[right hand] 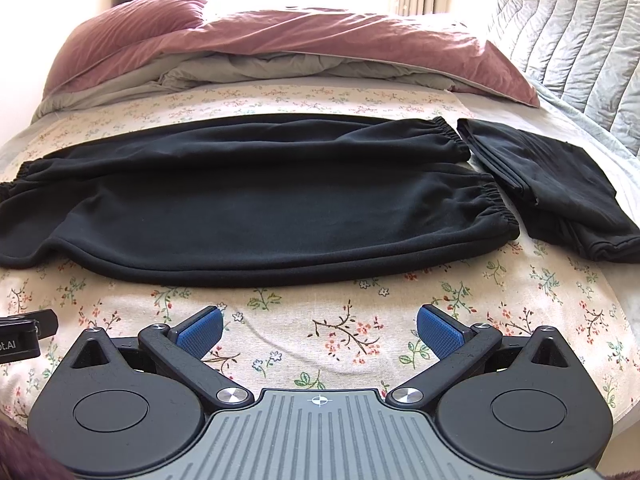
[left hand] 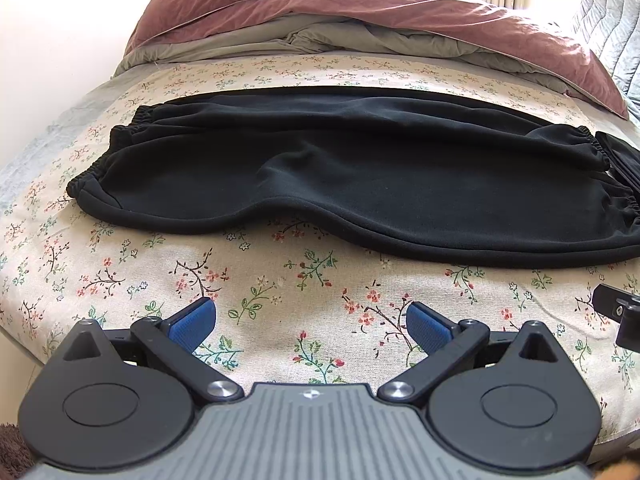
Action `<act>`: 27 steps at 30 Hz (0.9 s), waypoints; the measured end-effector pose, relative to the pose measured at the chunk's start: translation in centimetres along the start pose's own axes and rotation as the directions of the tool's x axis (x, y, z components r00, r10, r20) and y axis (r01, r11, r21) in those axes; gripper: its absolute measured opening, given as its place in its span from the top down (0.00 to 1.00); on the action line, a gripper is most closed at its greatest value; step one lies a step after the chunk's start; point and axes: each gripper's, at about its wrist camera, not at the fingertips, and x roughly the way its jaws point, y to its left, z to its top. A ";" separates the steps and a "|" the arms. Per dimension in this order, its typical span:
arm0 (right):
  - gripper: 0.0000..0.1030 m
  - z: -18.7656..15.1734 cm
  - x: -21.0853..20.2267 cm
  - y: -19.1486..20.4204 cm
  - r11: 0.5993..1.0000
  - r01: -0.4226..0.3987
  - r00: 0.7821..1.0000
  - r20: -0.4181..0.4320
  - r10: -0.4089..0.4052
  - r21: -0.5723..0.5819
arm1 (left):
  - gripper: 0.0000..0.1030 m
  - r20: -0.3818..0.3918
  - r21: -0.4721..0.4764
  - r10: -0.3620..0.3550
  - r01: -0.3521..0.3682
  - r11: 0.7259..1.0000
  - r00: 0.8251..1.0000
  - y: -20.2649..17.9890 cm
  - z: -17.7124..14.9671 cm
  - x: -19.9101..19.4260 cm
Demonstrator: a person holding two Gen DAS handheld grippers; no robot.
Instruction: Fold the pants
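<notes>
Black pants (left hand: 340, 176) lie flat across the floral bed sheet (left hand: 280, 280), legs folded one over the other, waistband at the left and elastic cuffs (right hand: 472, 168) at the right. They also show in the right wrist view (right hand: 248, 208). My left gripper (left hand: 311, 322) is open and empty, above the sheet in front of the pants' near edge. My right gripper (right hand: 319, 330) is open and empty, likewise in front of the near edge, to the right of the left one.
A folded black garment (right hand: 552, 184) lies right of the cuffs. A pink and grey duvet (right hand: 280, 52) is bunched behind the pants. A grey quilted cushion (right hand: 572, 36) stands at the back right. The bed's near edge is just below the grippers.
</notes>
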 end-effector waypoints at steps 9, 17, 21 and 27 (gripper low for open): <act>0.00 0.1 -0.1 0.1 1.000 0.004 1.000 0.001 -0.004 0.001 | 0.00 0.004 0.006 0.000 0.000 1.000 1.000 0.0 -0.1 -0.1; 0.00 0.2 0.0 0.1 1.000 0.003 1.000 -0.006 -0.003 0.000 | 0.00 0.007 0.005 0.004 -0.004 1.000 1.000 0.1 0.0 -0.1; 0.00 0.2 0.1 0.2 1.000 0.008 1.000 -0.007 -0.008 -0.006 | 0.00 0.007 0.005 0.005 -0.005 1.000 1.000 0.2 0.0 -0.1; 0.00 0.3 0.3 0.3 1.000 0.019 1.000 -0.009 -0.019 -0.008 | 0.00 0.002 0.015 0.016 -0.016 1.000 1.000 0.2 0.2 0.0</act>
